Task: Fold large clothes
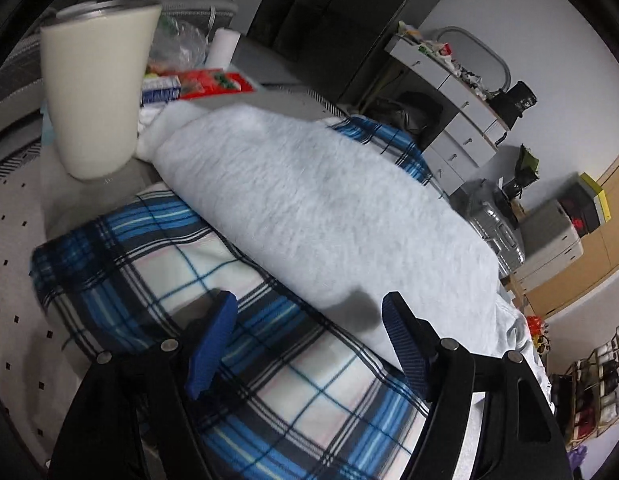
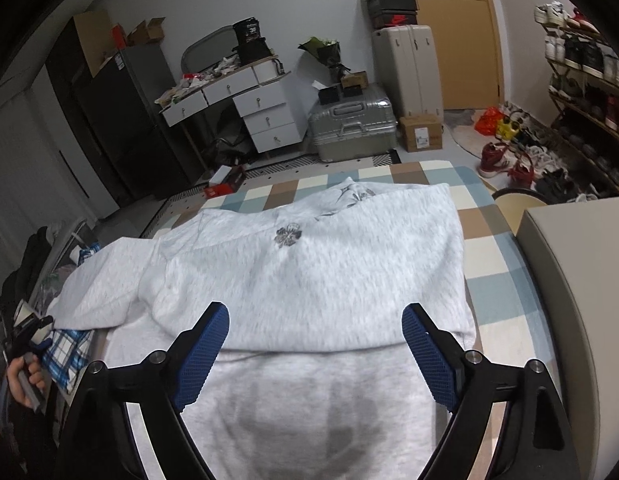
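A light grey sweatshirt (image 2: 309, 264) with small dark flower prints lies spread on a checked table cover (image 2: 493, 264), its lower part folded up over the body. My right gripper (image 2: 315, 318) is open and empty, hovering just above the fold edge. My left gripper (image 1: 309, 312) is open and empty above a blue plaid blanket (image 1: 157, 256), next to the grey sleeve (image 1: 309, 200) of the sweatshirt. The left gripper also shows in the right wrist view (image 2: 33, 340) at the table's left edge, held by a hand.
A cream tumbler (image 1: 97, 92) and boxes (image 1: 197, 84) stand near the sleeve's end. A beige cushion (image 2: 569, 300) borders the table's right side. Beyond are a desk with drawers (image 2: 245, 108), suitcases (image 2: 353, 128) and a shoe rack (image 2: 585, 92).
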Tool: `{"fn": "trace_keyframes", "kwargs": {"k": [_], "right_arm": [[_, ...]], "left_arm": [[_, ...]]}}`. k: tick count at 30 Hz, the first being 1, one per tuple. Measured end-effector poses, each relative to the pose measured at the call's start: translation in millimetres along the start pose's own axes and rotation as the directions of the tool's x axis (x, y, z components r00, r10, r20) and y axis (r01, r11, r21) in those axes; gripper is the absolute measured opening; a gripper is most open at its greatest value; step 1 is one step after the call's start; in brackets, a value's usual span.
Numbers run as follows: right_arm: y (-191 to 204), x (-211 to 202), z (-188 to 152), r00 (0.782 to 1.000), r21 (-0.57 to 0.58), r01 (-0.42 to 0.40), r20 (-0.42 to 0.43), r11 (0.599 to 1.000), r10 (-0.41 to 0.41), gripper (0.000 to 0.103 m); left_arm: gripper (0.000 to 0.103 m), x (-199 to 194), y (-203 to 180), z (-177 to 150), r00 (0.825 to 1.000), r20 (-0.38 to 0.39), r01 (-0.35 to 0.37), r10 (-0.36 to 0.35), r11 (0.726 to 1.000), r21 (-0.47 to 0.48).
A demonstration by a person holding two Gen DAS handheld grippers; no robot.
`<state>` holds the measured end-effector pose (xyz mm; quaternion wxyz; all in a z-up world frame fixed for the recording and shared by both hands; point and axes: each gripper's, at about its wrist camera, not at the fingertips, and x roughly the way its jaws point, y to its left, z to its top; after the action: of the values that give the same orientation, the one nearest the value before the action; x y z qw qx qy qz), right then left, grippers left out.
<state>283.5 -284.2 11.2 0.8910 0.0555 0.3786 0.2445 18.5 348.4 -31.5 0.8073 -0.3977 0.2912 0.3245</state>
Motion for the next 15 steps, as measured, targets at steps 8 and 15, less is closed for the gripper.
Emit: {"fn": "trace_keyframes", "kwargs": {"k": [8,15], "right_arm": [[-6.2,1.2,-9.0,1.0,0.026,-0.004,-0.018,1.0,0.004,0.089],[2.2,-15.0,-13.6,1.0,-0.025,0.011,0.018,1.0,-0.011,0.089]], "left_arm": [[0.055,8.0,-11.9,17.1,0.998,0.042,0.04,-0.038,0.997,-0.061],[0.004,-29.2,-57.2,9.9,0.965,0.261,-0.043,0.02,0.995,0.085]]}}
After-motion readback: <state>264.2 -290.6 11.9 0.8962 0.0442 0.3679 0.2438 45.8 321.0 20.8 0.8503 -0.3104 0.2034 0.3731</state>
